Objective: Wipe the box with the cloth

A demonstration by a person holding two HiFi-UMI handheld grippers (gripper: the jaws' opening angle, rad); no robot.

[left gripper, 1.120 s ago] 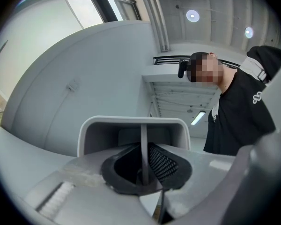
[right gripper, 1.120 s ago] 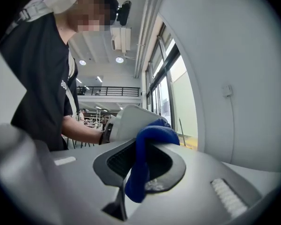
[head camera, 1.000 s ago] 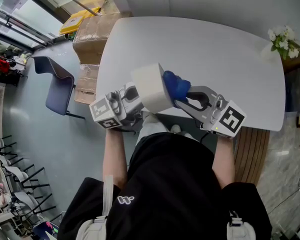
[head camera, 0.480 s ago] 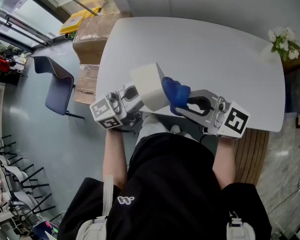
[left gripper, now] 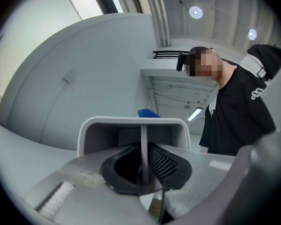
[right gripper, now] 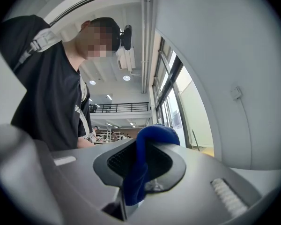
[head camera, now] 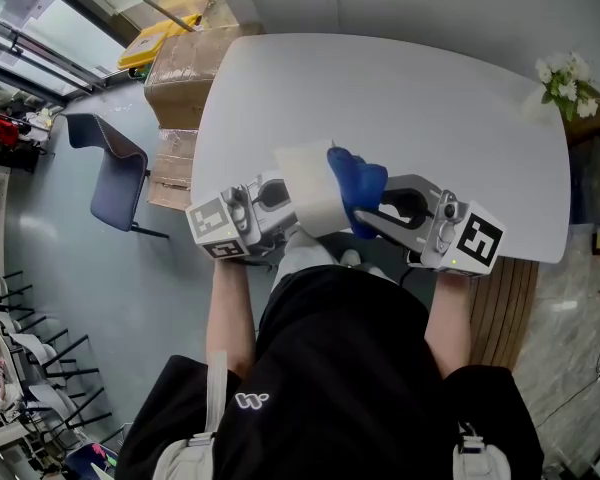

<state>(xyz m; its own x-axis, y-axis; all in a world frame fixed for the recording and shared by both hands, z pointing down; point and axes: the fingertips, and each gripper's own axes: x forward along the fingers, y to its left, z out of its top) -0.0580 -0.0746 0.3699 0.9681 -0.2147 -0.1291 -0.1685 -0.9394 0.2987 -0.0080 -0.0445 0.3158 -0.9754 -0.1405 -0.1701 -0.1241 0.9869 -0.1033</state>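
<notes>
The left gripper [left gripper: 143, 170] is clenched on a thin wall of the white box [head camera: 310, 196], which it holds up just beyond its tips. The right gripper [right gripper: 139, 177] grasps the blue cloth [head camera: 356, 182], which lies against the box's right side, so the wiping stroke probably falls to the right hand.
</notes>
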